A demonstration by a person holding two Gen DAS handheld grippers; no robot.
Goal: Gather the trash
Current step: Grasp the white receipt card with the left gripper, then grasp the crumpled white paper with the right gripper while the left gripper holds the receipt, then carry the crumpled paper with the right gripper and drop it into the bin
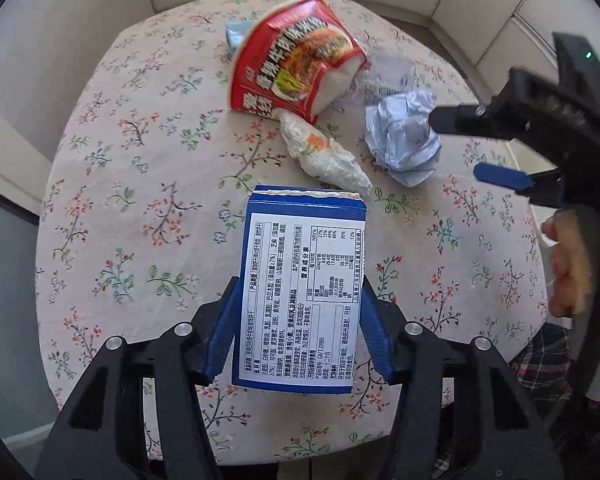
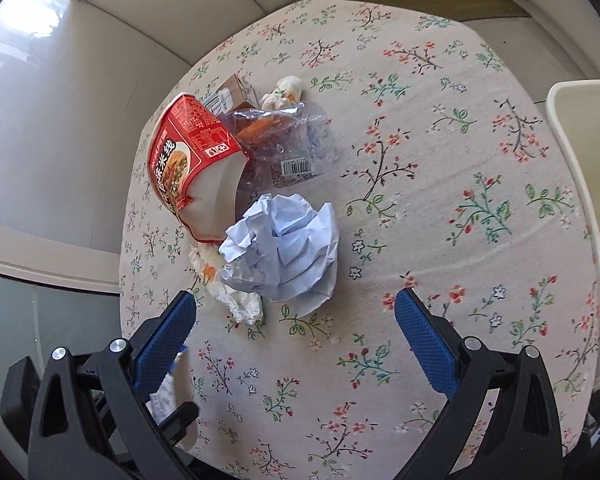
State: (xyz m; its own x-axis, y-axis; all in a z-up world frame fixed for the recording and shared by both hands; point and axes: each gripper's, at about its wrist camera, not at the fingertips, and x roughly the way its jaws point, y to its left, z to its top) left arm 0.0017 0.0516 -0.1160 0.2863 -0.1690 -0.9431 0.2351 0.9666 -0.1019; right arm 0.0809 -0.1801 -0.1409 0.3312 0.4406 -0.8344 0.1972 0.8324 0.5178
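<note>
My left gripper [image 1: 298, 312] is shut on a blue and white carton [image 1: 302, 280], held above the floral tablecloth [image 1: 140, 200]. Beyond it lie a white wadded wrapper [image 1: 324, 152], a red noodle cup [image 1: 296, 64] on its side, a clear plastic wrapper [image 1: 384, 76] and a crumpled pale blue paper ball [image 1: 404, 136]. My right gripper [image 2: 296, 308] is open and empty, just short of the paper ball [image 2: 288, 244]. It shows at the right of the left wrist view [image 1: 456, 144]. The red cup [image 2: 196, 168], clear wrapper [image 2: 288, 144] and wadded wrapper [image 2: 236, 296] lie beyond.
A small brown carton [image 2: 236, 92] and a white tissue wad [image 2: 284, 90] lie behind the cup. A pale blue packet [image 1: 236, 34] sits at the table's far edge. A white bin rim [image 2: 584, 200] stands at the right. The round table ends near pale walls.
</note>
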